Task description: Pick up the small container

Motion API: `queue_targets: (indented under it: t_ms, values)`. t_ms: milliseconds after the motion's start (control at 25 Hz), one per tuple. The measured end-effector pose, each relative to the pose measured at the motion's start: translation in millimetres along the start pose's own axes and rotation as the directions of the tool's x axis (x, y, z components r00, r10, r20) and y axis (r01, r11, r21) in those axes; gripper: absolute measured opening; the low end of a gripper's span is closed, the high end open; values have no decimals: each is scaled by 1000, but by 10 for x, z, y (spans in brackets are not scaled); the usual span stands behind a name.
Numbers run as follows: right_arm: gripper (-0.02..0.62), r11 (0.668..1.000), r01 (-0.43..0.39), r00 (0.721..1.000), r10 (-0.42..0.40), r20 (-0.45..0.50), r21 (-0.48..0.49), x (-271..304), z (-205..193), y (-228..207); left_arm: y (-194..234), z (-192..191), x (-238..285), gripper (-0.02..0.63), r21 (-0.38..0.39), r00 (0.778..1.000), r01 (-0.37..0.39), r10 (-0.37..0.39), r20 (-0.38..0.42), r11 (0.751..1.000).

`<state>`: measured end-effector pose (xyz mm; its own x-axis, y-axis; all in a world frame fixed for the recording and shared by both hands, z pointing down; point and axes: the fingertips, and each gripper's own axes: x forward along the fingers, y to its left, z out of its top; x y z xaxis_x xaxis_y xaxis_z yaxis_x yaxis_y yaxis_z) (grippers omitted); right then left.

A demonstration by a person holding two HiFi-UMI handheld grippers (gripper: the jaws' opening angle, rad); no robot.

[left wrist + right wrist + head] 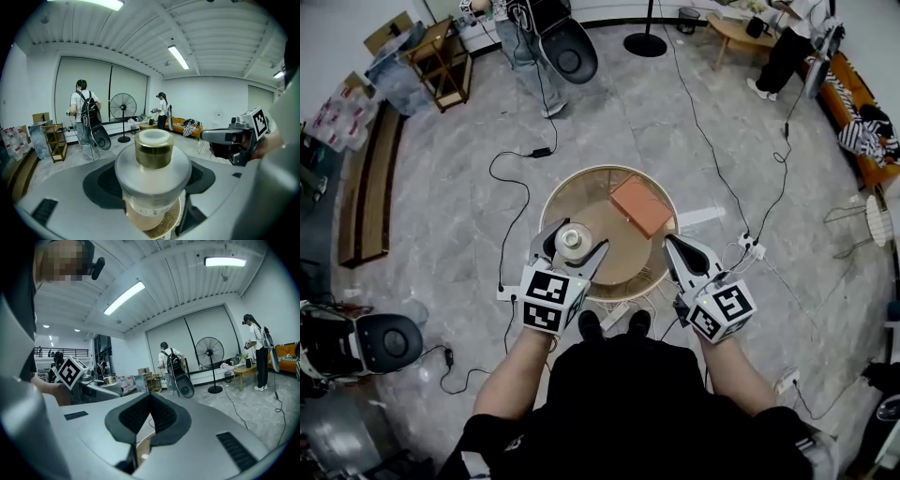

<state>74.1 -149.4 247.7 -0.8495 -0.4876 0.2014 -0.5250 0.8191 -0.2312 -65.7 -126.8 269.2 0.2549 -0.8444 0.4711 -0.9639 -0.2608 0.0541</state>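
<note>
The small container [570, 239] is a pale jar with a gold collar and a white cap. It sits between the two jaws of my left gripper [570, 247], which press on its sides over the near left part of the round wicker table [553, 204]. In the left gripper view the container [152, 164] fills the gap between the jaws, with the tabletop showing below it. My right gripper [677, 247] hovers at the table's right edge, shut, with nothing in it. In the right gripper view its pads [161, 416] meet.
An orange-brown square slab [641, 205] lies on the far right of the table. Cables and a power strip [753, 249] trail over the marble floor. A person with a black round pack [567, 47] stands beyond; a wooden shelf [441, 58] and bench [366, 192] are at left.
</note>
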Motion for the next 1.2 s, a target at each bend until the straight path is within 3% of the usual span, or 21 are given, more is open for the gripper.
queue_targets:
  t_ms: [480,1200]
  values:
    - [12,997,-25,998,29,58,-68,29,249,-6,201,195,-77,344,14,998,-43,43,40,999]
    - [11,997,-20,998,24,59,-74,49,207,59,186,79,-106,344,-2,999,-35,36,32,999]
